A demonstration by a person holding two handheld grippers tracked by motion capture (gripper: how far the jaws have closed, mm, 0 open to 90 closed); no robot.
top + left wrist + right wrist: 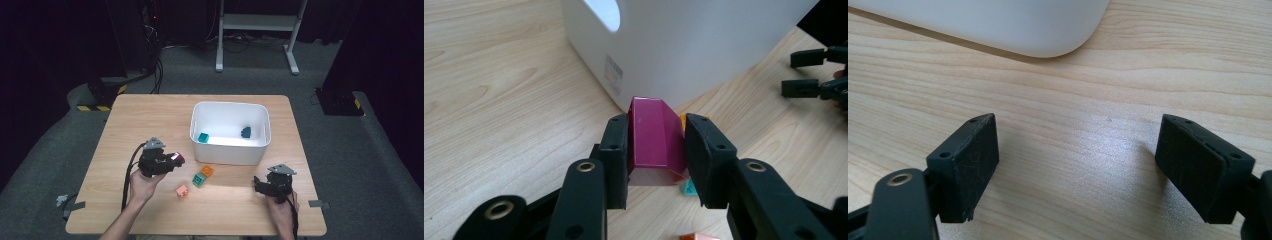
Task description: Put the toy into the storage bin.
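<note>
Magenta block (655, 140) is clamped tight in the left hand-held gripper (175, 159), hanging over the worktop (130, 120) just off the white bin's (227, 152) 8 o'clock corner. Right hand-held gripper (1078, 170) sits at about 5 o'clock from the bin, jaws spread wide with nothing between them. Orange, teal and salmon cubes lie between the two.

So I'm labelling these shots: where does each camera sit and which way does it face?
High view: above the person's table edge, looking forward and down; both forearms enter below.
Left gripper view: on the left tool, facing the white bin; jaws clamp a magenta block.
Right gripper view: on the right tool, facing bare wood, jaws apart.
All share the bin.
</note>
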